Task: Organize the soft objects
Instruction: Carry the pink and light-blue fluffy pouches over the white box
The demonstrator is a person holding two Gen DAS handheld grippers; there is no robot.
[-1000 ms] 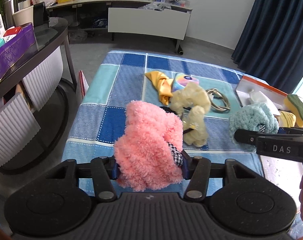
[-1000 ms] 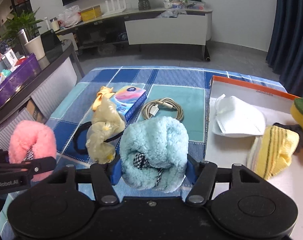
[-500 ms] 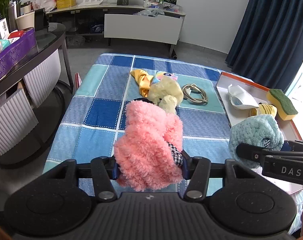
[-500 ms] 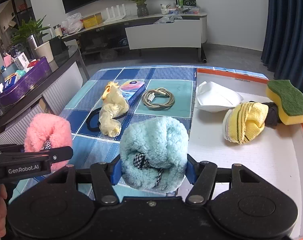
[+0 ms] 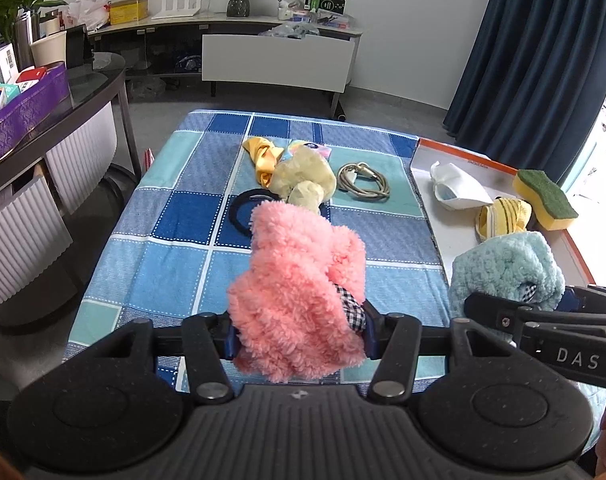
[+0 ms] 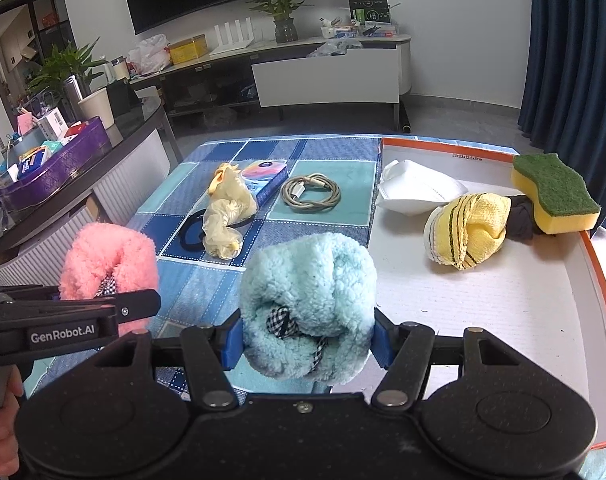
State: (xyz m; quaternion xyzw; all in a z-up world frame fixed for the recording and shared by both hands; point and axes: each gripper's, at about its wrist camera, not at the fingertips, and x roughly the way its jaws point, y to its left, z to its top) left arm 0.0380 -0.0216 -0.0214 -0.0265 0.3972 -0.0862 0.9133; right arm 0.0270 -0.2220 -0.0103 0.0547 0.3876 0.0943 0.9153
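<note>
Pink fleece, a fluffy pink bundle (image 5: 299, 300), sits pinched in the left claw (image 5: 299, 336); the right claw (image 6: 307, 340) pinches a pale blue bundle (image 6: 309, 300) the same way, both lifted clear of the checked tabletop (image 5: 175, 248), likely for carrying to the white tray (image 6: 503, 304). Ahead and right of the right claw, bare tray floor lies open inside the orange rim, short of the yellow cloth (image 6: 469, 230) and sponge (image 6: 553, 194).
</note>
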